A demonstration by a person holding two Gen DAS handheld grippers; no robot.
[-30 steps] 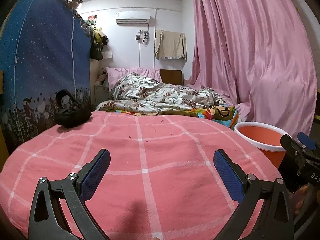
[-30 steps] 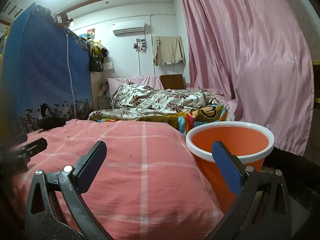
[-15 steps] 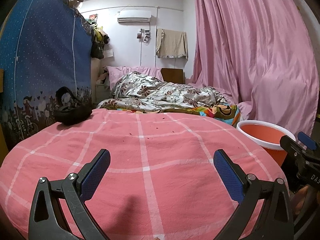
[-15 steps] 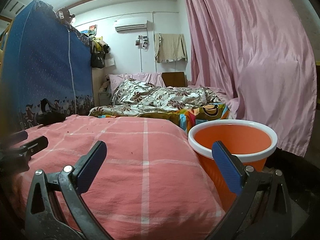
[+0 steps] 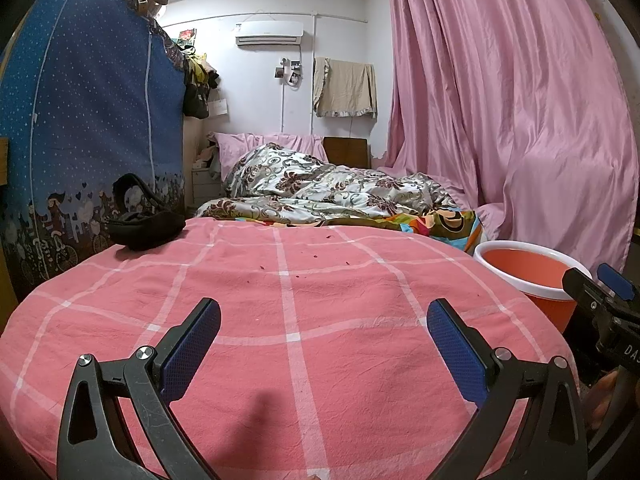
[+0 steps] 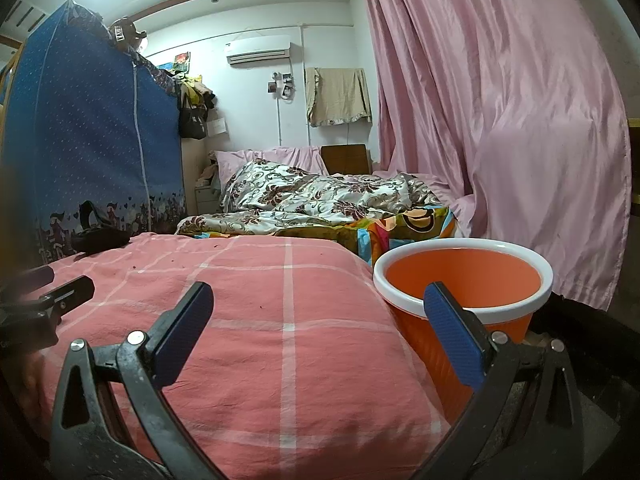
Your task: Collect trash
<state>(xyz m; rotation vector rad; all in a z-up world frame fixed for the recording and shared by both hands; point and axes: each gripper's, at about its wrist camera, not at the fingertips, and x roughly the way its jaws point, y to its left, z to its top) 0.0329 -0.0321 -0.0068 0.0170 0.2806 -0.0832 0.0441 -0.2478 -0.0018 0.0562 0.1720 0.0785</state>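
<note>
1. Bedroom setting: pink checked bedspread (image 5: 304,320) fills the foreground, with a pink curtain (image 5: 500,100) on the right and a blue zip wardrobe (image 5: 88,120) on the left.
2. Trash shows as tiny dark red specks (image 5: 262,267) scattered on the bedspread's far half; too small to tell what they are.
3. Orange bin with a white rim (image 6: 464,280) stands off the right edge of the bedspread, just beside it; nothing can be seen inside it.
4. Black cloth item with a strap (image 5: 144,224) lies on the far left of the bedspread, near the wardrobe.
5. Floral quilt (image 5: 320,192) is heaped on the bed beyond.
6. Left gripper (image 5: 324,324) hangs low over the near part of the bedspread, blue pads wide apart, nothing between them. The specks lie ahead of it, well apart from the fingertips.
7. Right gripper (image 6: 318,304) also has its pads spread wide and holds nothing; its right finger overlaps the bin's near rim in the right wrist view.
8. Nothing blocks the way between the left gripper and the specks.
</note>
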